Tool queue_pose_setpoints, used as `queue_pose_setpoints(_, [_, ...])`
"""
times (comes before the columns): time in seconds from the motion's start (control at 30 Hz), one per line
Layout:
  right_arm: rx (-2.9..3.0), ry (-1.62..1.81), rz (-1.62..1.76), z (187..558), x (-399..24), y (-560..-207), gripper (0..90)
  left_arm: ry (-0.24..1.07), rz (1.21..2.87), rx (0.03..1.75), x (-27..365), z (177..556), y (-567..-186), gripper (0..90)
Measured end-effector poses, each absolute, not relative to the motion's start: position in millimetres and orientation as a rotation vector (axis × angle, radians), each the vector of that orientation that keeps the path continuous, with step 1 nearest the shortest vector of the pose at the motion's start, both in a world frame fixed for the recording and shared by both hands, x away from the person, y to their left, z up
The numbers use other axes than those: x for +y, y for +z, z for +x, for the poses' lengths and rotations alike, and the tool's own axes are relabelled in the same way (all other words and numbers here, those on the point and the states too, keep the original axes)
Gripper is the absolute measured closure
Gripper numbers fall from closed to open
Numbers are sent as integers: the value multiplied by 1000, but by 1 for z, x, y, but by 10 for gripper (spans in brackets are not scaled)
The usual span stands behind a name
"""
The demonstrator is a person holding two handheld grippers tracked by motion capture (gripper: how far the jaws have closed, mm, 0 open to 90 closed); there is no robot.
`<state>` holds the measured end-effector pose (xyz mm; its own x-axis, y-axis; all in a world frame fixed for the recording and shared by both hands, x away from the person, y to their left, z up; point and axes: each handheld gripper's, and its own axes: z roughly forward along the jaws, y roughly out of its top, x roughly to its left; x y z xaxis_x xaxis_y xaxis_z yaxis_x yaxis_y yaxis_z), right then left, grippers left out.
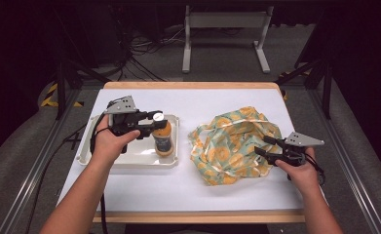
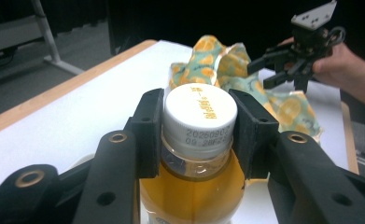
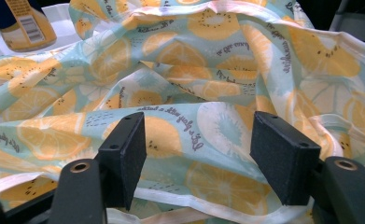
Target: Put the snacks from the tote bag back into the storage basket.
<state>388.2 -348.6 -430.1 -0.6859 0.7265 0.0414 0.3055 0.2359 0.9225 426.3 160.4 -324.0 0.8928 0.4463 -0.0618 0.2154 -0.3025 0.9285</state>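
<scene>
- Clear plastic bottle of orange drink with a white screw cap (image 2: pixel 200 110), upright in the shallow white tray (image 1: pixel 93 146) at the desk's (image 1: pixel 144 190) left side, long axis vertical.
- Clamped at cap and neck by the left hand-held gripper (image 2: pixel 196 130), pads pressing either side, approach roughly level from the left.
- Well apart to the right: crumpled lemon-print fabric bag in teal and yellow (image 1: pixel 232 144), mouth slack.
- At its right edge, right hand-held gripper (image 1: pixel 265 146), jaws spread, cloth between the pads (image 3: pixel 124 144), no squeeze visible.
- Likely next: lifting the bottle rightward across bare desk toward the bag; left hand nearer the bottle, right nearer the bag.
</scene>
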Motion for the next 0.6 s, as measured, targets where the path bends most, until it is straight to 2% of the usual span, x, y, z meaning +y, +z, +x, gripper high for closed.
queue_pose_setpoints(0.6, [2118,1443,949,388,-348,-430,362,236,1952,509,161,426,-346,582])
